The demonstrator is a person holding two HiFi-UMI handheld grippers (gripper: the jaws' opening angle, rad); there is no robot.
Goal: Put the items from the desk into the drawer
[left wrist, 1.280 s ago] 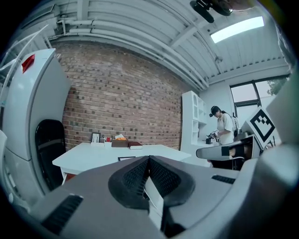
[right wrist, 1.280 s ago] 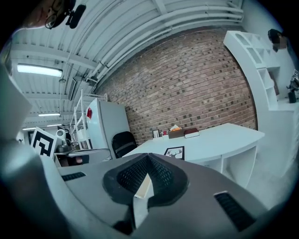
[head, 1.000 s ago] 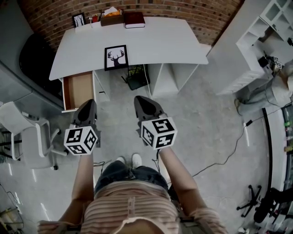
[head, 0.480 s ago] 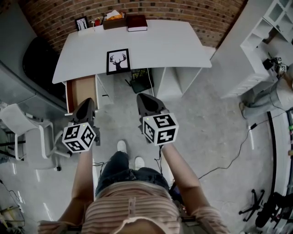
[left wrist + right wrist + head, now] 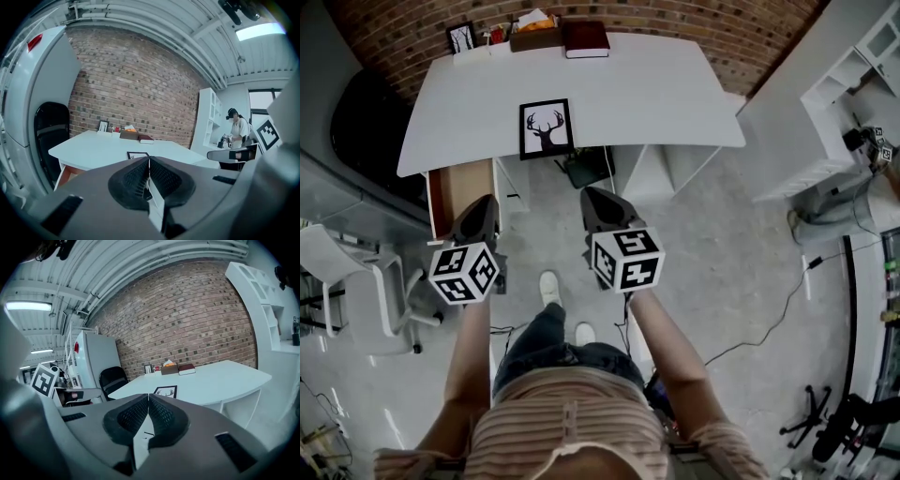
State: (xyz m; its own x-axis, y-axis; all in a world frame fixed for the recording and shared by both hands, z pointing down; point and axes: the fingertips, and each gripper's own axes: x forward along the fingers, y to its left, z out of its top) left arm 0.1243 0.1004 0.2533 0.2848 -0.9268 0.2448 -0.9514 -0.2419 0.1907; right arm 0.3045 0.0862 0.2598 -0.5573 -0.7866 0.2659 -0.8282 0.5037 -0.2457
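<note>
White tabletop (image 5: 656,94) in the upper centre carries the black-framed deer picture (image 5: 546,128) flat at its near edge, up and slightly left of the right tool (image 5: 593,199), the nearer one. The open wooden drawer (image 5: 459,187) sits just above the left tool (image 5: 481,204). Both tools have jaws pressed together, empty.

Desk (image 5: 656,94) recorded as white. Deer picture (image 5: 546,128) at its 6 o'clock: black frame, black stag on white. At 12 o'clock: dark red book (image 5: 585,39), brown box (image 5: 535,39). Drawer (image 5: 459,187) interior tan. Brick wall (image 5: 394,37) red-brown. Shirt (image 5: 572,422) striped beige.
</note>
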